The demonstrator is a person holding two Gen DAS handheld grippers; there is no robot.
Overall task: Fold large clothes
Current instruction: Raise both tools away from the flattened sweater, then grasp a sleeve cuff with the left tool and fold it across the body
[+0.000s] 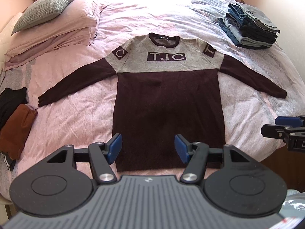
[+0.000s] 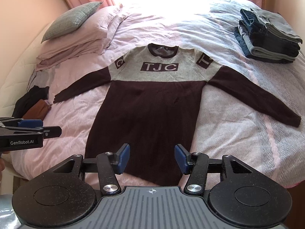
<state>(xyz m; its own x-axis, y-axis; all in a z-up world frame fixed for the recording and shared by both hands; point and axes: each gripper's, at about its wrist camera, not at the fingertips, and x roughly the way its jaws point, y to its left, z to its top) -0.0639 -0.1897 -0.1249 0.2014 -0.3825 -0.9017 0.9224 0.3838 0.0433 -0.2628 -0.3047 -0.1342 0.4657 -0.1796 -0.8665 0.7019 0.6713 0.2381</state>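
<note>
A dark maroon and grey sweater (image 1: pixel 167 103) (image 2: pixel 148 110) with "TJC" on its chest lies flat and face up on the bed, sleeves spread to both sides, hem nearest me. My left gripper (image 1: pixel 147 148) hovers open above the hem, nothing between its blue pads. My right gripper (image 2: pixel 152 159) also stands open over the hem, empty. Each gripper shows at the edge of the other's view: the right gripper (image 1: pixel 286 128) at the right edge, the left gripper (image 2: pixel 28 131) at the left edge.
A pink quilt (image 1: pixel 80 114) covers the bed. Pillows (image 1: pixel 51 21) are stacked at the far left. A pile of folded clothes (image 1: pixel 249 26) (image 2: pixel 268 36) sits at the far right. Black and brown garments (image 1: pixel 15 118) (image 2: pixel 36 106) lie at the left edge.
</note>
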